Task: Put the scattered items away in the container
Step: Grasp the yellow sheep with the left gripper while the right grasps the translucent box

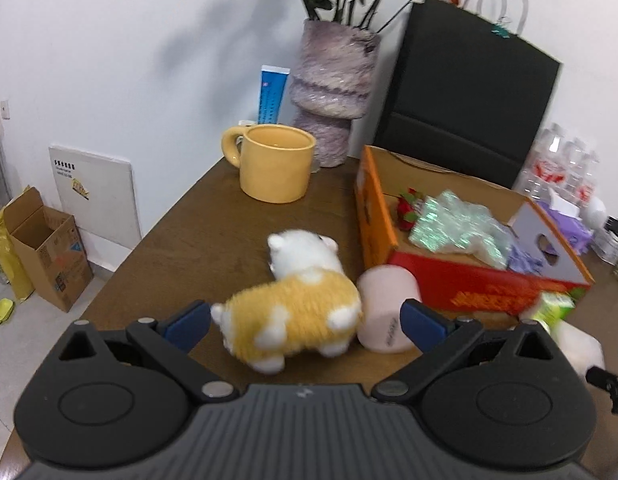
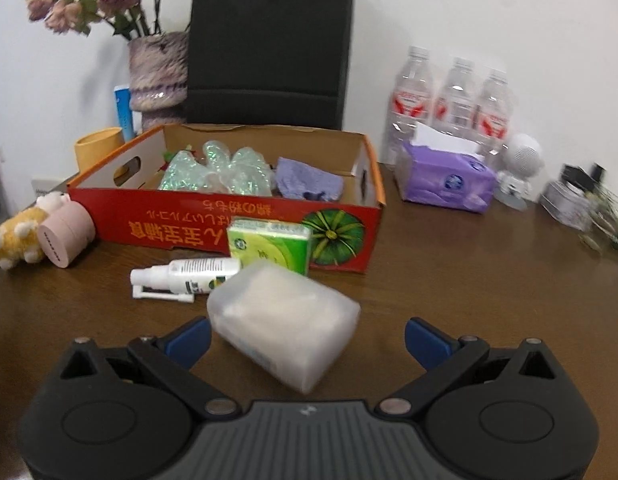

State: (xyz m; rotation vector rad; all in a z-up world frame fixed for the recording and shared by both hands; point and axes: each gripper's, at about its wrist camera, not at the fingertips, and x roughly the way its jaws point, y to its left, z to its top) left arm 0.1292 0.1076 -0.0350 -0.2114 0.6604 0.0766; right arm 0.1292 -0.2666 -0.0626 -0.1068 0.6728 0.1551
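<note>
Jaws wide on both: left gripper (image 1: 307, 322) straddled plush dog (image 1: 293, 316), right gripper (image 2: 307, 338) had white packet (image 2: 283, 324) between fingers, untouched.

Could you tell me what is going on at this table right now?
A person with a handheld gripper in each hand is tidying loose items into the cardboard box. The left gripper is open around the plush toy, which lies against a pink cylinder. The right gripper is open over a white packet. A spray bottle and green box also wait outside the box; nothing is gripped yet.
</note>
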